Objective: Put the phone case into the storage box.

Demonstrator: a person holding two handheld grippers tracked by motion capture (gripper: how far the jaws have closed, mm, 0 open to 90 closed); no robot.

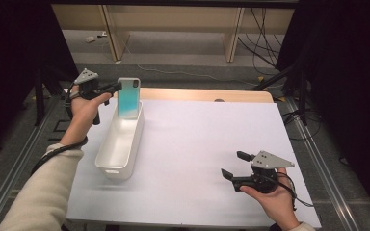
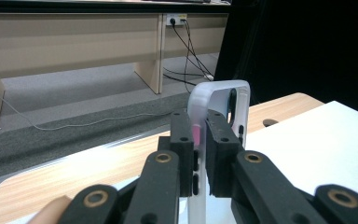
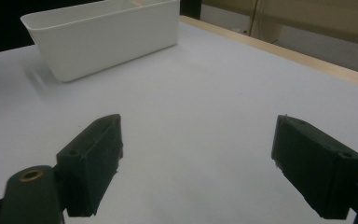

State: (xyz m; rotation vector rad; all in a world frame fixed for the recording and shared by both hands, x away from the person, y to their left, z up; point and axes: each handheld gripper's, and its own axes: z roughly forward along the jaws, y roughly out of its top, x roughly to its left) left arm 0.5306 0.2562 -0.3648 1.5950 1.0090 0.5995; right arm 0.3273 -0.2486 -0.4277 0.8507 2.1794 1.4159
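Note:
A phone case (image 1: 128, 97) with a teal-to-white fade and a clear rim stands upright over the far end of a long white bin (image 1: 107, 161). My left gripper (image 1: 117, 86) is shut on the case's left edge, held up by a hand at the table's far left. In the left gripper view the black pads (image 2: 182, 140) pinch the case's translucent edge (image 2: 223, 100), with the camera cutout at its top. My right gripper (image 1: 232, 165) rests low at the near right, open, with nothing between its fingers (image 3: 93, 158).
The white bin (image 3: 56, 56) lies lengthwise on the left of a white table sheet (image 1: 207, 139). A wooden table edge (image 1: 207, 94) runs along the far side. Beyond it are wooden furniture legs and cables on a grey floor.

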